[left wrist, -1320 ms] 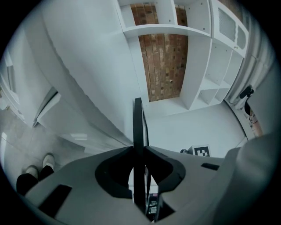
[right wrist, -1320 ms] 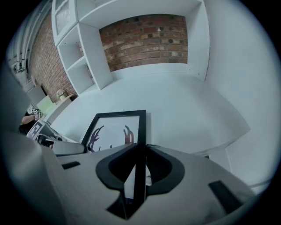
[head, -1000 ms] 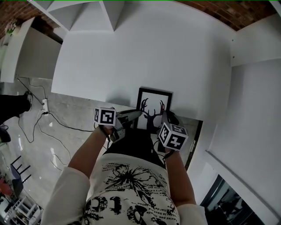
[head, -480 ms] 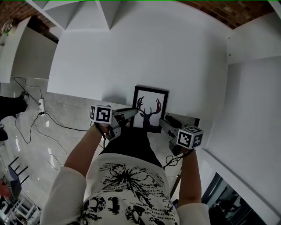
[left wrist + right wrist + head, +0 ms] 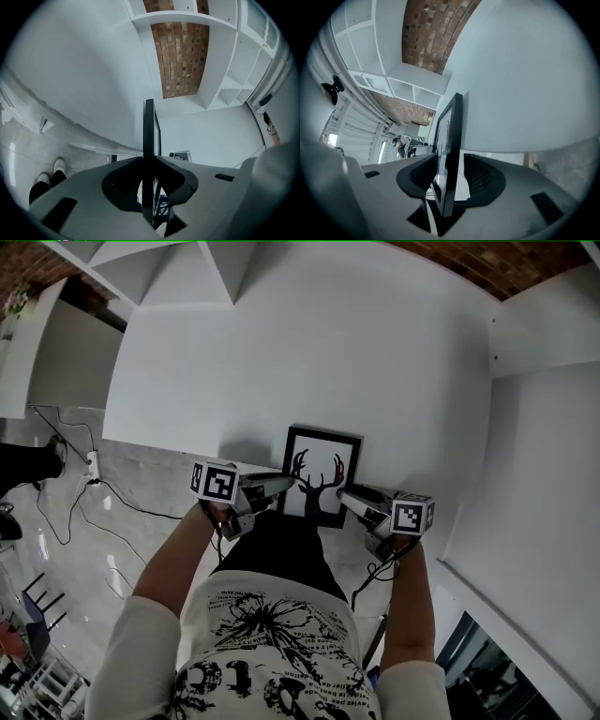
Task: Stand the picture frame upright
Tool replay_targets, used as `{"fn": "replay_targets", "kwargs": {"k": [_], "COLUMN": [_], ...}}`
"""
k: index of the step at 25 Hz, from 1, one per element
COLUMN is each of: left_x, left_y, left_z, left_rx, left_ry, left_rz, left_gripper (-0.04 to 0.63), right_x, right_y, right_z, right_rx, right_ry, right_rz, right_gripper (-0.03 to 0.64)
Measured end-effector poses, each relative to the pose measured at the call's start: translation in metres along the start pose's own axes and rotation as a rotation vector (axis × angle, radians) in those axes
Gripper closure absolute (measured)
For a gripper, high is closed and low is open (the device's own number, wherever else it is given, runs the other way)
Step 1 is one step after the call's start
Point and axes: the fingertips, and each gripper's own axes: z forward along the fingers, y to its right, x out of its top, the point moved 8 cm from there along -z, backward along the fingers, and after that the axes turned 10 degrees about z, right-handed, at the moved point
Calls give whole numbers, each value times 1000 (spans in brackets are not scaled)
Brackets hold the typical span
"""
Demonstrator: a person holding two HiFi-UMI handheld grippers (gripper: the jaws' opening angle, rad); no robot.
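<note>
A black picture frame (image 5: 321, 474) with an antler print is at the near edge of the white table (image 5: 309, 352), its printed face showing in the head view. My left gripper (image 5: 281, 486) is shut on its left edge. In the left gripper view that edge (image 5: 149, 126) runs straight between the pressed pads of my left gripper (image 5: 149, 161). My right gripper (image 5: 349, 498) is at the frame's lower right edge. Its jaws have just been closing a little. The frame (image 5: 452, 126) sits between them with a small gap at the pads, so my right gripper (image 5: 451, 161) is open.
The table ends just below the frame. Beyond it is a glossy floor with cables (image 5: 84, 493) at the left. White shelving (image 5: 225, 56) and a brick wall (image 5: 180, 56) stand behind the table. A white panel (image 5: 534, 484) lies to the right.
My right gripper let go of the frame's right side, swung out to the right and came back in lower on that edge. The left gripper kept its hold.
</note>
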Motion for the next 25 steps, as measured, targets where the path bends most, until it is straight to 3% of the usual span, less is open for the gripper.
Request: {"fn": "replay_targets", "kwargs": {"k": [5,17,25], "left_x": [1,8,13], "left_y": [2,11,40], "left_z": [-2,-7,-16], "left_rx": [-1,-10,-11], "left_ry": [-11,-12,59], "left_rz": [8,39,124], "left_gripper": [510,509,509], "right_x": [4,9,12], "right_y": [-1,-14,-41], "right_z": [6,3,-8], "right_rx": [31,66,81], "right_ry": [-57,-124,-106], "right_rz": [6,-12,-74], "right_gripper": [512,522,526]}}
